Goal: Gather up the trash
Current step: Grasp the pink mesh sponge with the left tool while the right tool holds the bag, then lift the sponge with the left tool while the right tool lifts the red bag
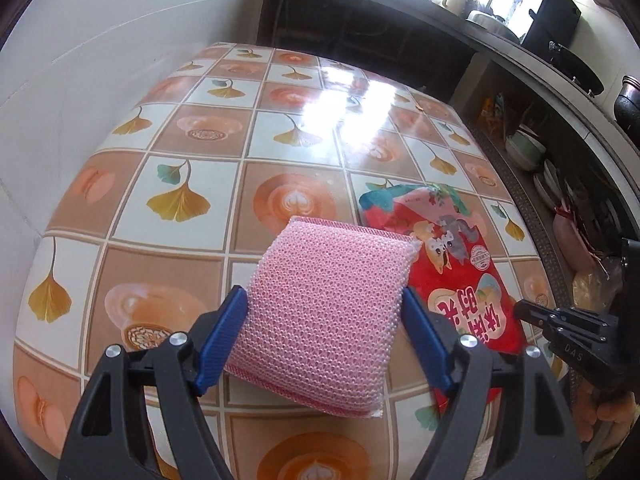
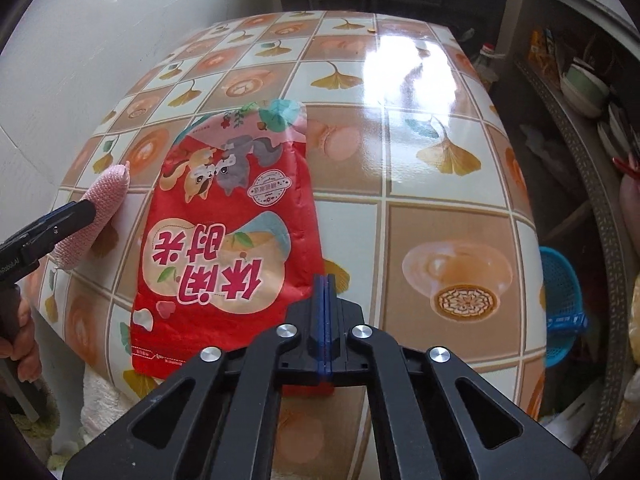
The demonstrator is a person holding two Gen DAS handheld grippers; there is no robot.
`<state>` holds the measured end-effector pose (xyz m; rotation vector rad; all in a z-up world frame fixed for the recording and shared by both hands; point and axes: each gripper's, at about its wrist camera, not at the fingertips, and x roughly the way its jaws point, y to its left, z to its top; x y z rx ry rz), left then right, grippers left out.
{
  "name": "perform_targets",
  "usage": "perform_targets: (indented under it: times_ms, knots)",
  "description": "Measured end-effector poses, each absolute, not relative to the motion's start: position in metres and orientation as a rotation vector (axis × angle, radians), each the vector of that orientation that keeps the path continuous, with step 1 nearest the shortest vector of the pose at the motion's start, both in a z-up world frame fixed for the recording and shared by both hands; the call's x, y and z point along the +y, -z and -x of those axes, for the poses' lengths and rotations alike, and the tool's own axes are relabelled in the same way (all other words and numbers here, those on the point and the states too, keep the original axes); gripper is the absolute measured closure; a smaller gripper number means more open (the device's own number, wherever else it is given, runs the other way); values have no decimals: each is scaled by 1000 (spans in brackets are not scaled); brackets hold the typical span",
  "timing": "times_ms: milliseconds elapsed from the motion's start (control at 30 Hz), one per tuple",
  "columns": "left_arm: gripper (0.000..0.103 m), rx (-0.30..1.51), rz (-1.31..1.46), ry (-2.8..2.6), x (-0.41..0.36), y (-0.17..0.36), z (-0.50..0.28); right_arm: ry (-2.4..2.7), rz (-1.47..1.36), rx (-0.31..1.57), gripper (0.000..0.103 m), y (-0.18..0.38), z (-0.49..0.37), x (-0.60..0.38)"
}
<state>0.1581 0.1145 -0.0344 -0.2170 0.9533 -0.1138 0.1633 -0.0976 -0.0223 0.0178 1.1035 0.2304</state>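
From the left wrist, nearest the lens is the left hand-held gripper [image 1: 324, 304], its blue-padded fingers [image 1: 224, 332] pressed against both sides of a pink knitted-mesh scouring pad [image 1: 328, 312], grasping it just above the counter [image 1: 168, 160]. The pad is a plump rectangle with a netted cover and a darker pink edge along its lower side. Just beside and partly under it to the right lies a flat red foil snack bag [image 1: 468, 280], printed with cartoon squirrels, a pink-and-teal top band and large red characters on a cream patch. The counter wears a glossy oilcloth of beige and white squares with ginkgo leaves and coffee cups, catching strong window glare. A white wall runs along its left; a dark shelf unit with bowls and pots stands to the right. The right hand-held gripper [image 1: 524, 312] reaches in from the right edge.

From the right wrist, the right hand-held gripper [image 2: 325, 280] is closest, its blue pads clenched together; its tip sits at the lower right edge of the red bag [image 2: 232, 220], and whether the foil is pinched cannot be told. The bag lies flat near the counter's [image 2: 440, 160] near edge. At left, the other gripper [image 2: 90, 210] holds the pink pad [image 2: 100, 208]. A blue plastic basket [image 2: 560, 300] sits below the counter's right side.
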Motion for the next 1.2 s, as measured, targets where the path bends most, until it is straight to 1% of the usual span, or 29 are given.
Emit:
perform_targets:
  times_ms: [400,467,533,567,600,667,700,733,767,833,933,1033,1200]
  knots:
    - [28,937,242,117,120,34,-156,-199,-111,1006,103,-14,-139,-126]
    - [28,935,247,111,121,33,-156,-259,-135,1011,99,-16,-135,-125]
    - [28,933,252,106,122,33,-155,-279,-134,1005,81,-17,-135,-118]
    - [28,933,253,104,122,33,-155,-290,-127,1004,61,-18,-135,-112]
    - [28,933,254,102,123,33,-155,-303,-117,997,48,-18,-135,-105]
    - [28,931,261,95,125,32,-153,-346,-84,990,45,-18,-136,-86]
    - [28,930,265,90,127,32,-152,-372,-59,989,37,-17,-137,-75]
    - [28,928,269,85,129,32,-152,-394,-20,987,26,-15,-139,-62]
    - [28,927,275,80,132,32,-151,-402,18,985,22,-12,-141,-52]
    - [28,925,290,71,137,32,-151,-389,92,990,17,-4,-150,-35]
    - [28,924,302,67,141,32,-150,-350,120,1008,16,6,-169,-29]
    - [28,922,298,76,141,32,-151,-366,44,1041,15,6,-193,-39]
    - [28,914,298,77,140,33,-150,-300,-80,1166,15,22,-237,-61]
